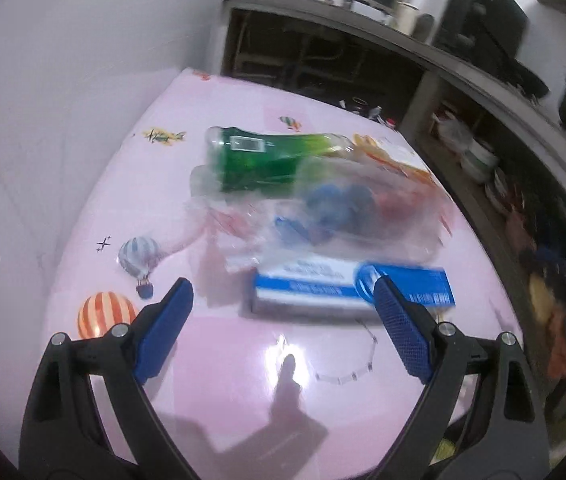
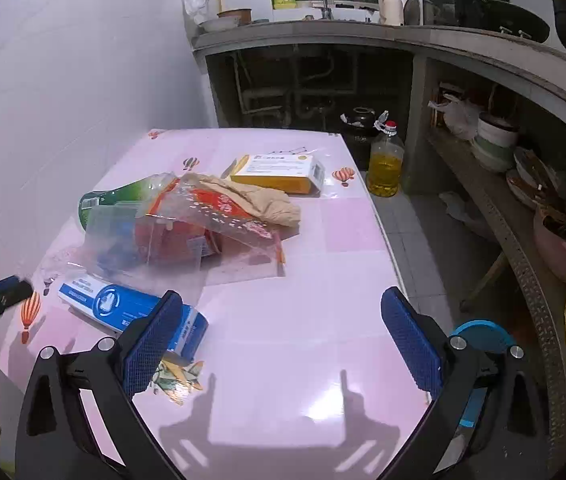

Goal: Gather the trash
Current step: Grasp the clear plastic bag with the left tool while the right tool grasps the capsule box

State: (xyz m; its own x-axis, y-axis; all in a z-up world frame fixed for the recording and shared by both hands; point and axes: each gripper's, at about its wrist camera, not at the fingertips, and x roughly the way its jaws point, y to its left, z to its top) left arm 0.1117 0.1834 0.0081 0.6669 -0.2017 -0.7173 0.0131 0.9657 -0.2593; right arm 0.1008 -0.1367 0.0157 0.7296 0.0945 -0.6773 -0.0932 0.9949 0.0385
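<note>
My left claw [image 1: 283, 296] hangs wide over the pink worktop [image 1: 243, 380], gripping nothing; my right claw [image 2: 283, 308] is spread just as wide and bare. Just ahead of the left one lies the blue-and-white box [image 1: 347, 286], flat on its side, its long axis running straight across my fingers, left to right. Behind it sits a heap: a green bottle [image 1: 267, 156] on its side, base toward the wall and neck, I think, toward the shelves, though blur smears it, with a clear plastic wrapper [image 2: 187, 224] draped over it. A beige crumpled cloth [image 2: 259, 196] rests on the heap, and a yellow box [image 2: 279, 172] lies beyond it.
</note>
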